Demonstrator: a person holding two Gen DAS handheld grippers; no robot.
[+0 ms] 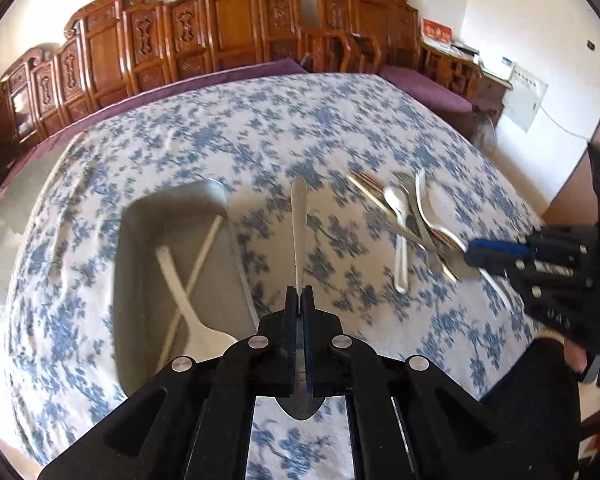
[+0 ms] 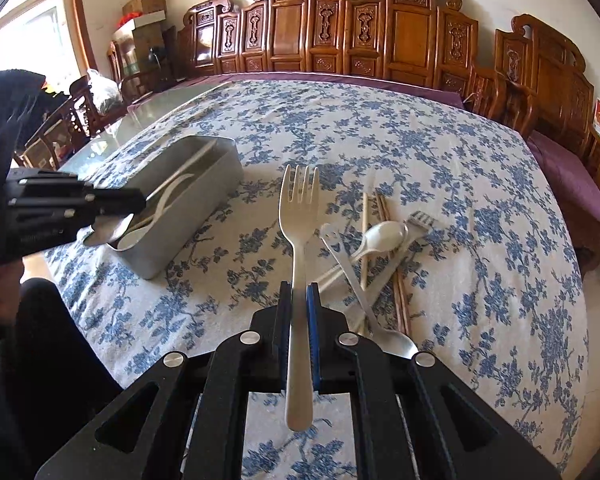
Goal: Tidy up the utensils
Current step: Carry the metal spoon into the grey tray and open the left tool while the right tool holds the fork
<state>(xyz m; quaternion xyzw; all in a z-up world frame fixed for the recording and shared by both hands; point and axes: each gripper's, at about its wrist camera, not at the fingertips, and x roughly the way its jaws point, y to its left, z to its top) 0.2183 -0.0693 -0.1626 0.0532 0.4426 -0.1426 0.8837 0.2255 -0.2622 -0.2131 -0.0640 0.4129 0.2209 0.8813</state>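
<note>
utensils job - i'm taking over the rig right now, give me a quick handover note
Left gripper: shut on a metal utensil, edge-on, held above the grey tray.
Right gripper: shut on a metal fork, tines pointing away, over the tablecloth.
Done: white utensils already lie in the tray.
Left: both held pieces to drop in, then the loose pile of spoons, fork and chopsticks to the right of the tray.

Could make out no readable text. Saw gold marks, too small to read, on a red sign [image 1: 437, 34] by the wall, faint print on a white wall sheet [image 1: 529, 98], and blurred embossed marks on the right gripper [image 1: 476, 254].
</note>
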